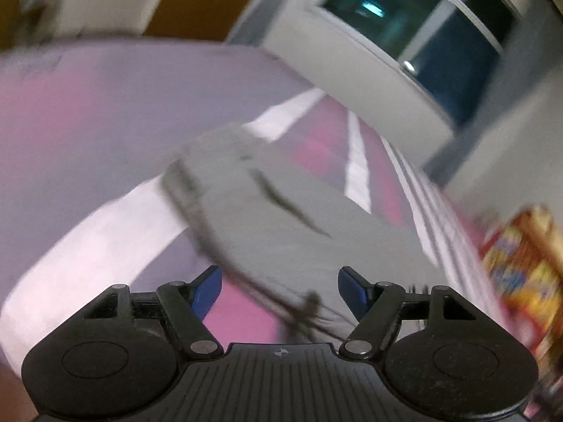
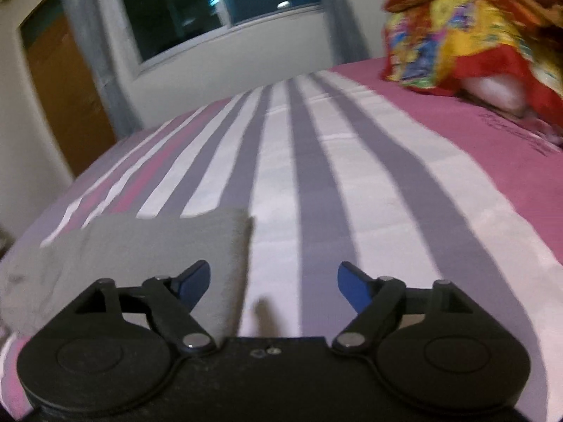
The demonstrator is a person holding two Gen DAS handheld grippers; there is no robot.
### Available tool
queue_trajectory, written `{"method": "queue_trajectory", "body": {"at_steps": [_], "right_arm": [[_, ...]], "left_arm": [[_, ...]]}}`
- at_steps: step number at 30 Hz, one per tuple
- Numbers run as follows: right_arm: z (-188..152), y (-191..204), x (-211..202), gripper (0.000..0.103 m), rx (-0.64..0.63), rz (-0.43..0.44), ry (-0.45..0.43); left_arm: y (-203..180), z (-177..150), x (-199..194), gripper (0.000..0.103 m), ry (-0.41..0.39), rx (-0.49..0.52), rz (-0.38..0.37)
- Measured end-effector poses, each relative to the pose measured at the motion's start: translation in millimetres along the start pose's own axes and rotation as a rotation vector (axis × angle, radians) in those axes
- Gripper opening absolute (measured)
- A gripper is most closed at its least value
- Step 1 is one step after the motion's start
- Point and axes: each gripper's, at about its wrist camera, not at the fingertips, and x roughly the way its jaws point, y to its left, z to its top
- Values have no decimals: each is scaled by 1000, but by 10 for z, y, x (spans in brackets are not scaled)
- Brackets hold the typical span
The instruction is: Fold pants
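1. Striped bedspread (image 2: 316, 183) spreading out ahead of both tools; colourful bundle (image 2: 468, 31) far ahead, right.
2. Grey pants (image 1: 267, 211) lying flat just ahead of left gripper (image 1: 279, 290); drawstring (image 1: 309, 311) dangling near jaws.
3. Left gripper spread wide, empty.
4. Right gripper (image 2: 273, 283) wide too, pants corner beside left finger.
5. Risk: snagging drawstring, or pinching bedspread along with cloth.
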Motion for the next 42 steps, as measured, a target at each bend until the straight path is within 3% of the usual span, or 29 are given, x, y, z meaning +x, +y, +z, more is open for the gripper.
{"method": "queue_trajectory", "body": {"at_steps": [1, 3, 6, 10, 13, 16, 18, 20, 21, 23, 27, 31, 35, 37, 40, 42], "right_arm": [[-7, 4, -6, 87, 4, -14, 4], [-31, 27, 20, 86, 3, -24, 26], [-45, 68, 25, 86, -12, -41, 26], [-47, 36, 19, 87, 18, -68, 14], [-49, -22, 36, 87, 48, -81, 14], [-56, -67, 66, 87, 83, -88, 26], [-61, -102, 74, 87, 115, -102, 30], [-71, -157, 82, 86, 150, -119, 34], [-76, -187, 79, 85, 166, -124, 33], [-89, -249, 62, 86, 204, -131, 31], [-96, -354, 143, 89, 267, -193, 77], [-34, -253, 284, 101, 150, -216, 143], [11, -196, 369, 103, 2, -305, 180], [28, -233, 348, 103, -55, -378, 157], [-6, -438, 369, 103, -40, -474, 169], [-54, -555, 345, 103, 9, -441, 155]], "left_arm": [[144, 9, 54, 72, 12, -57, -15], [474, 19, 268, 72, 62, -223, -113], [795, 46, 466, 72, 30, -368, -229], [948, 181, 696, 71, 15, -378, -320], [993, 256, 892, 71, -9, -403, -352], [930, 250, 1050, 69, -30, -364, -379], [896, 242, 1061, 16, -34, -378, -347], [943, 190, 913, 16, -143, -417, -473], [924, 143, 832, 16, -175, -377, -470], [1036, 26, 933, 16, -97, -382, -362], [967, 79, 979, 17, -50, -312, -291], [982, 135, 982, 19, -23, -281, -269], [959, 272, 974, 19, -11, -262, -225], [912, 303, 928, 19, -8, -243, -195], [712, 363, 877, 19, -4, -163, -126], [544, 421, 758, 17, -30, -108, -103]]}}
